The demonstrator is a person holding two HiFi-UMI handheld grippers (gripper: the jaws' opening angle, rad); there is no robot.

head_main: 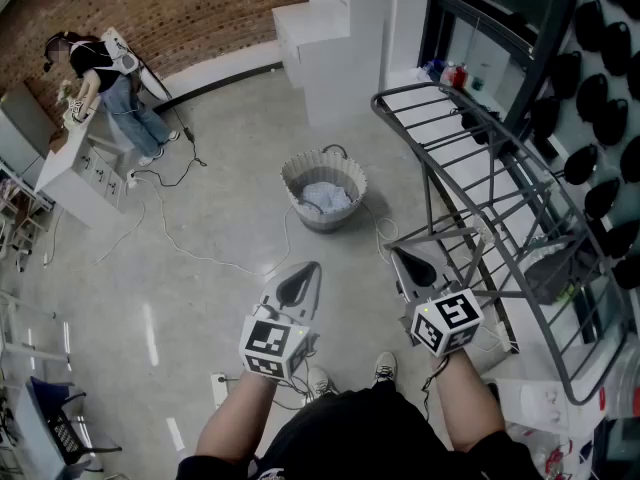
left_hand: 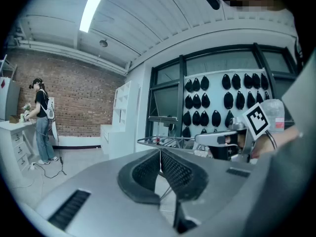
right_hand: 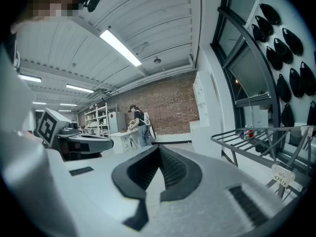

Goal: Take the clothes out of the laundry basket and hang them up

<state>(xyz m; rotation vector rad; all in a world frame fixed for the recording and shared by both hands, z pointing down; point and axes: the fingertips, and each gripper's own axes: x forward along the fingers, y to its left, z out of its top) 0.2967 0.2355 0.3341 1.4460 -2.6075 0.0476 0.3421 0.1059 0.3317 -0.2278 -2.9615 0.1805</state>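
Grey floor (head_main: pixel 200 298) bears laundry basket (head_main: pixel 322 220) of pale clothes (head_main: pixel 326 198); left claw (left_hand: pixel 160 154), right claw (right_hand: pixel 159 152) closed.

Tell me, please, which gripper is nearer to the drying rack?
Right. The right gripper sits just beside the drying rack, at its near edge; the left gripper is further left, over the floor.

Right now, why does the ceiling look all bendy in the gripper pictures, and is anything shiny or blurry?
Left gripper view: the wide lens curves the ceiling and window frame, the corners go black, the ceiling lamp glares white. Right gripper view: same bending; the close right hand-held gripper looks soft. Head view: straighter, lamp reflections shine on the floor, the laundry basket is sharp.
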